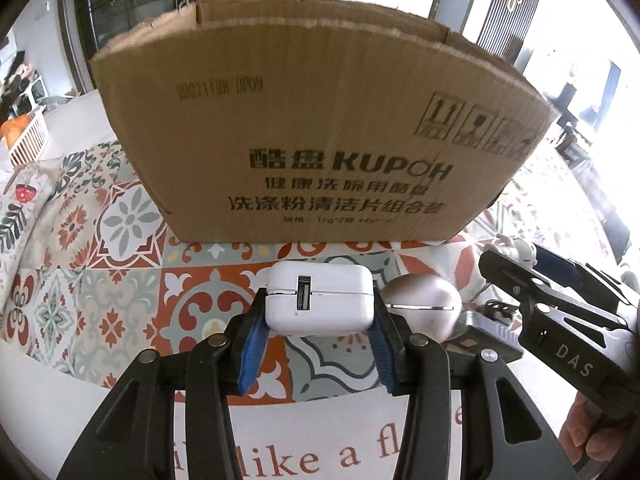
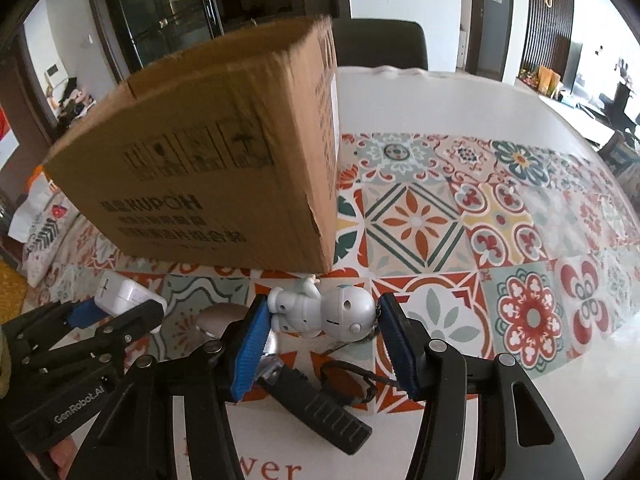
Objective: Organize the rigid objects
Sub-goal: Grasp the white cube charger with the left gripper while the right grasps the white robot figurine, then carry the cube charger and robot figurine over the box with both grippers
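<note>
My left gripper is shut on a white USB charger block, held just above the patterned tablecloth in front of a brown cardboard box. The charger also shows in the right wrist view. My right gripper is shut on a small grey-white robot figurine lying sideways between the blue pads, near the box's right corner. The right gripper shows in the left wrist view at the right.
A rounded silver-brown object lies right of the charger. A black ribbed device with a cord lies under my right gripper. A white basket stands far left. A dark chair is behind the table.
</note>
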Motion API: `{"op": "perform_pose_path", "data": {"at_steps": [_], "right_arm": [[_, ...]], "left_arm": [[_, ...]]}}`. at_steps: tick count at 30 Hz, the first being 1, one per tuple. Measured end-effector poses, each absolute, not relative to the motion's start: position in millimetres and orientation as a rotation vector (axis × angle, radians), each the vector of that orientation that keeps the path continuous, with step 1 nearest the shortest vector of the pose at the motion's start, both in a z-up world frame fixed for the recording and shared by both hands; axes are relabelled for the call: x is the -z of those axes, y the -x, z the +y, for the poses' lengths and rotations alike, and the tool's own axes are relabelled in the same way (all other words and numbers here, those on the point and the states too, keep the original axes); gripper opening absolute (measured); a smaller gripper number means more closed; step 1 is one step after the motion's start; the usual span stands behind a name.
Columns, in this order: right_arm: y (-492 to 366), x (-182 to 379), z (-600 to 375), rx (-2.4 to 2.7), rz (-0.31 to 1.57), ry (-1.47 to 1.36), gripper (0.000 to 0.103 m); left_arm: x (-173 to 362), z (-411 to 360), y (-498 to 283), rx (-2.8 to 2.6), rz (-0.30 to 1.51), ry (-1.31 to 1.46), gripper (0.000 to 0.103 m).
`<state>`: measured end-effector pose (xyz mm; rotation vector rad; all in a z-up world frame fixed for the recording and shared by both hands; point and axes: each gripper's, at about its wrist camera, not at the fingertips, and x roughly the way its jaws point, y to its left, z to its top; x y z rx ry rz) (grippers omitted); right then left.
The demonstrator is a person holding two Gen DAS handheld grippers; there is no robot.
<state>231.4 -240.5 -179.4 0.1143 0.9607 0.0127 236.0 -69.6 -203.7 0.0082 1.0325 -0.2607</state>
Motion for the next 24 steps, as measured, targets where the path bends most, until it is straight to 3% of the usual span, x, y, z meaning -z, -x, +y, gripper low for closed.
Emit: {"op": "perform_pose_path", "data": {"at_steps": [24], "right_arm": [[-210, 87, -233, -0.044, 0.785, -0.120, 0.055]], "left_arm": [[93, -59, -214, 0.286, 0.863, 0.005, 0.045]]}}
